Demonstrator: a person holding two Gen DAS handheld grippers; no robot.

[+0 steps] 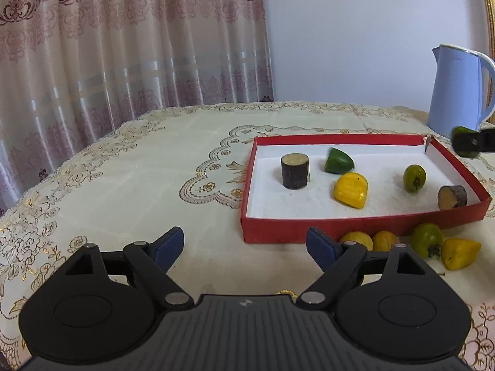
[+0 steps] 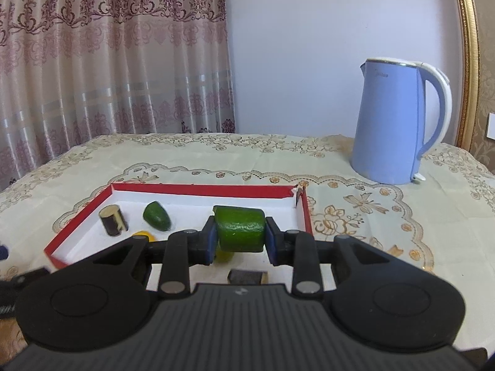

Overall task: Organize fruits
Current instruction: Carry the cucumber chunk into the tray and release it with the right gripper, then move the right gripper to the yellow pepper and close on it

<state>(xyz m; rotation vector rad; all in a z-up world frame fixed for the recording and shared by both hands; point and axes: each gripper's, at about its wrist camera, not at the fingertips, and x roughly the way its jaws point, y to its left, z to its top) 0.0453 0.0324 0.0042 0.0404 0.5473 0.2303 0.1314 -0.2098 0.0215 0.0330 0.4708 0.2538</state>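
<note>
Your left gripper (image 1: 244,245) and your right gripper (image 2: 240,236) look alike. Each has a black body with thin ridges and a tiny white mark. Two round black discs sit beside it, with shiny silver pins. The fingers (image 1: 167,247) have blue pads.

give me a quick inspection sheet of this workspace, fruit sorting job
surface: table under an embroidered cream tablecloth
job's things: red box holds two dark cylinder pieces, a green piece, a yellow piece and a green round fruit; four more fruits lie on the cloth against its near wall
clutter: blue kettle behind the box
grippers: left gripper open and empty; right gripper shut on a green fruit chunk above the box
cables: nothing seen
surroundings: patterned curtain, pale wall, gilt frame edge
</note>
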